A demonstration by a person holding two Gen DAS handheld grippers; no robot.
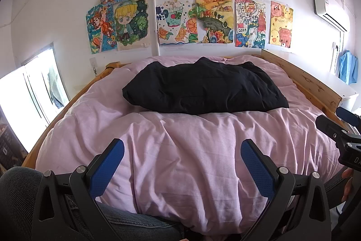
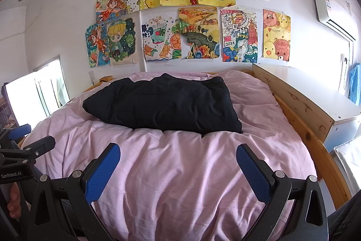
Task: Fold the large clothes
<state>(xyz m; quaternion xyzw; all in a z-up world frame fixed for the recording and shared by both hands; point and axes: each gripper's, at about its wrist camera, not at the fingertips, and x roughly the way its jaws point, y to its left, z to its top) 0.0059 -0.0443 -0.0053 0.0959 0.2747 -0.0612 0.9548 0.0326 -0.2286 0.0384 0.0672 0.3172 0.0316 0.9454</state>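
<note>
A black padded garment (image 1: 204,88) lies folded into a thick oblong bundle on the far half of a pink duvet (image 1: 180,150), near the wall. In the right wrist view the same black garment (image 2: 162,104) sits left of centre on the pink duvet (image 2: 180,162). My left gripper (image 1: 182,148) hovers open over the near part of the duvet, its blue pads wide apart and holding nothing. My right gripper (image 2: 178,151) is likewise open and empty, well short of the garment. Each gripper shows at the edge of the other's view: right gripper (image 1: 338,125), left gripper (image 2: 29,146).
A wooden bed frame (image 2: 311,134) runs along the right side, with a white cabinet (image 2: 343,110) beyond it. Colourful drawings (image 1: 191,6) cover the wall behind the bed. A bright window (image 1: 29,87) is at the left. A person's denim-clad knee (image 1: 20,186) sits by the near edge.
</note>
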